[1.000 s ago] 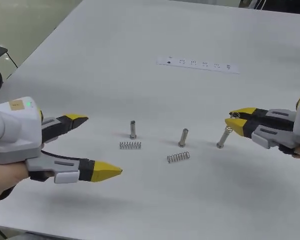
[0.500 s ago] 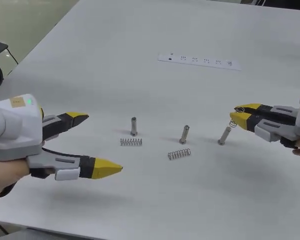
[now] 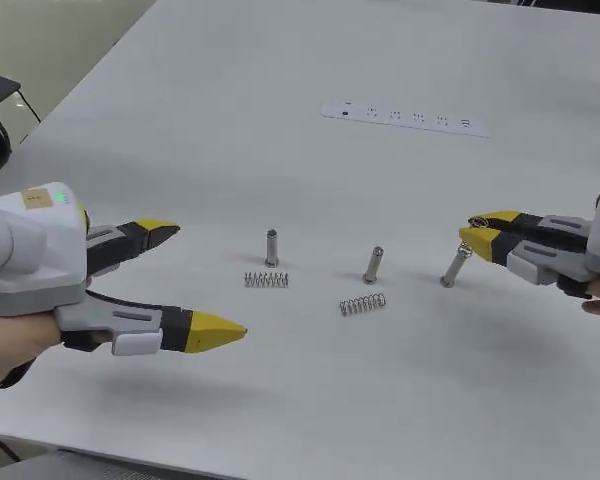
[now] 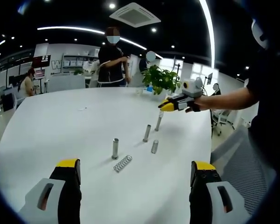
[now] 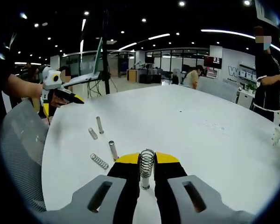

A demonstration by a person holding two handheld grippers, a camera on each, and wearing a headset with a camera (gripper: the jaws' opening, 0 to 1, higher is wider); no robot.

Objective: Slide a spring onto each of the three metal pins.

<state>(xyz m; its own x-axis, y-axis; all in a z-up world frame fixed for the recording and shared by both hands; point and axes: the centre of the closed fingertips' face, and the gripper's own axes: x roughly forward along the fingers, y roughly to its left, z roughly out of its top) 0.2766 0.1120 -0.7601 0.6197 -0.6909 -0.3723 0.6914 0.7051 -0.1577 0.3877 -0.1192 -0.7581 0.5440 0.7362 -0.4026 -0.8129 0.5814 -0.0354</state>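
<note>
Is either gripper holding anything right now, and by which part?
The right gripper pinches a spring across its coils, between its jaw tips. The left gripper is open, holding nothing.

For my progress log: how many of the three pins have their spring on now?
None is finished. In hand: the right gripper is shut on a spring at the top of the leaning right pin, not yet slid down. Left to do: the left pin and middle pin are bare; the left spring and middle spring lie loose near them. The left gripper is open.
</note>
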